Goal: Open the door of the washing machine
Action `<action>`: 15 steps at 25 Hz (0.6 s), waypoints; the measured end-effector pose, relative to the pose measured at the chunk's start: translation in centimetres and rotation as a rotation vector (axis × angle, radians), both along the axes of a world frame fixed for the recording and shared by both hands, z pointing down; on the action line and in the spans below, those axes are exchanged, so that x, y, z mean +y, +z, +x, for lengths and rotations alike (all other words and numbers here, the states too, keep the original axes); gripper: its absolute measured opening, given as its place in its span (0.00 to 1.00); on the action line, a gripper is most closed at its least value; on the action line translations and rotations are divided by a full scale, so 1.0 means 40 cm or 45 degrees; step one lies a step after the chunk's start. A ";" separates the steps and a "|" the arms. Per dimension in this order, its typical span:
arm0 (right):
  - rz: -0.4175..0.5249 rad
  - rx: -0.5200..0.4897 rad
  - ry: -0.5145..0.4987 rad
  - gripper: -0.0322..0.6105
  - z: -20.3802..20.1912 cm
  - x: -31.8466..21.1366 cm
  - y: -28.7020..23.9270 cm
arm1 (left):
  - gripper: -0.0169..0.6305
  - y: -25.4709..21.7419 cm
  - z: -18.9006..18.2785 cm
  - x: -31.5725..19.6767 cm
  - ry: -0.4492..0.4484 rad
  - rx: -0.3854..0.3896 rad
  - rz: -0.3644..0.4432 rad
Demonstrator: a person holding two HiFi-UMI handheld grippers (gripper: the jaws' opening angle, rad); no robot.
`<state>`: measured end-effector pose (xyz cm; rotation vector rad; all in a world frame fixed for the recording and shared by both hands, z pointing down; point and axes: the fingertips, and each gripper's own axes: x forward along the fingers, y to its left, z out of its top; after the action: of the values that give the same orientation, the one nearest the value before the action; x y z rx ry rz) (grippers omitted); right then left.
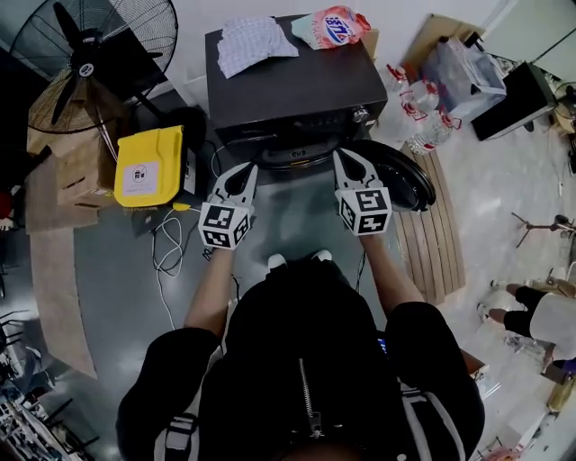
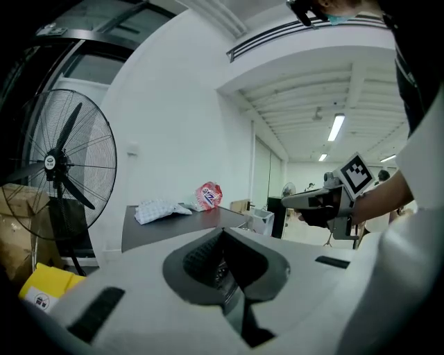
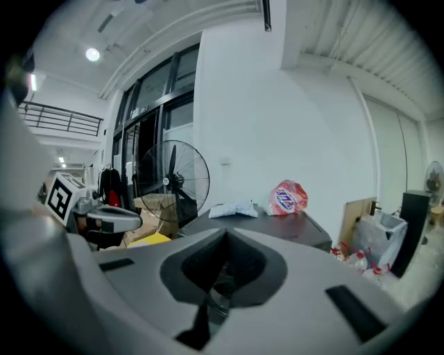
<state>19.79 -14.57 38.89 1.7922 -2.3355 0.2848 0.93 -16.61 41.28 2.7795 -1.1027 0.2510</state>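
Washing machine, a dark front-loader, stands straight ahead of you against the white wall, and its round black door hangs swung out to the right of the drum opening, so the opening faces you uncovered. You hold your left hand-held gripper just in front of the machine's left front corner and your right hand-held gripper just in front of the opening's right side, near the inner edge of the door; neither one touches the machine or the door. In the left gripper view the two jaws meet at their tips with nothing between them, and the right gripper view shows the same: jaws pressed together and empty. The two grippers sit side by side at about the same height, each visible in the other's view with its marker cube facing up. On the machine's flat top surface lie a crumpled checked cloth towards the left and a red-and-white detergent bag at the back right, apart from each other. To the left of the machine stand a large black pedestal fan and a yellow case, with cables trailing on the grey floor below it. To the right are plastic bottles and a wooden pallet under the open door. Another person stands at the far right edge.
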 end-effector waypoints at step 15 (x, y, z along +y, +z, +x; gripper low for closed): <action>0.048 -0.018 -0.015 0.05 -0.110 0.012 -0.030 | 0.03 -0.019 -0.069 -0.023 0.031 0.032 0.030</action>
<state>15.40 -14.09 37.68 1.7980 -2.3756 0.2539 -1.81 -17.55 40.54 2.8098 -1.0737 0.2061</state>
